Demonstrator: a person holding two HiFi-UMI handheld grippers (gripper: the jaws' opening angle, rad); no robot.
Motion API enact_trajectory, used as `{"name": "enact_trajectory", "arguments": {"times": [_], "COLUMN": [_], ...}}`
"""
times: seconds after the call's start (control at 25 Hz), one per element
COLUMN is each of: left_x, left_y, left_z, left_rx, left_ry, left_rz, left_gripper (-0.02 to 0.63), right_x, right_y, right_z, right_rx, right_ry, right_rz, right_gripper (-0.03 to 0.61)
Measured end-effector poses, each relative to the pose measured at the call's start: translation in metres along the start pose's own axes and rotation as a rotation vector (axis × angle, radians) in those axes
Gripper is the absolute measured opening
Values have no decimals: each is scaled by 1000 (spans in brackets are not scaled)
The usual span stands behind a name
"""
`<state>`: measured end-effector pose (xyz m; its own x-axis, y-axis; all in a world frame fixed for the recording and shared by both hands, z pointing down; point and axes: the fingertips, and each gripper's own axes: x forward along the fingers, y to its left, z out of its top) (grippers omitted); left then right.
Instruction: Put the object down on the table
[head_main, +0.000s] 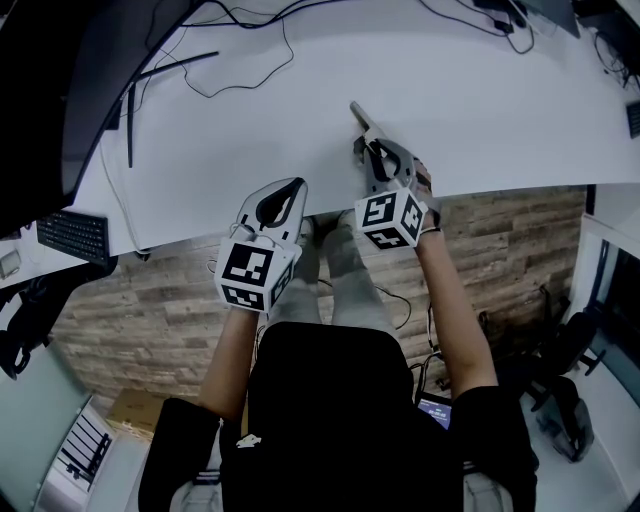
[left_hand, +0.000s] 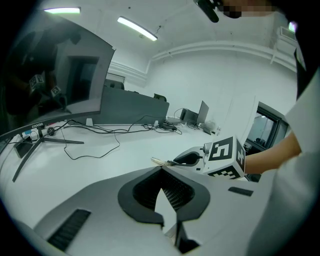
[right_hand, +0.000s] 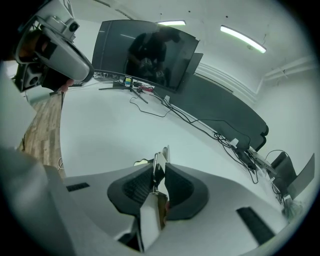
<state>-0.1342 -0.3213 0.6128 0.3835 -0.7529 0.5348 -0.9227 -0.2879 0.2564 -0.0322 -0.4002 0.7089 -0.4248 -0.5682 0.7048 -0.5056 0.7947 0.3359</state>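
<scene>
**Right gripper (right_hand: 159, 169) is hanging over the table (head_main: 300, 110) near its front edge, with a thin strip (right_hand: 162, 155) in its jaws.**
Jaws are standing narrowly apart, with the strip sticking forward between them and the grip looking loose; tip contact with the table is unclear. Left gripper (head_main: 298, 185) is hovering just beside, jaws together, empty. Cables (left_hand: 131, 131) and monitor (right_hand: 145, 50) are sitting well beyond.
</scene>
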Motion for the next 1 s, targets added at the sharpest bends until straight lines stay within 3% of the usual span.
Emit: {"name": "enact_trajectory", "arguments": {"times": [1.0], "left_x": [-1], "left_y": [5], "left_z": [7], "left_rx": [24], "left_ry": [-17], "left_rz": [-9], "left_gripper": [14], "right_x": [-2], "right_y": [9], "right_z": [0], "right_rx": [68], "right_ry": [11], "right_rz": [40], "right_gripper": [132]}}
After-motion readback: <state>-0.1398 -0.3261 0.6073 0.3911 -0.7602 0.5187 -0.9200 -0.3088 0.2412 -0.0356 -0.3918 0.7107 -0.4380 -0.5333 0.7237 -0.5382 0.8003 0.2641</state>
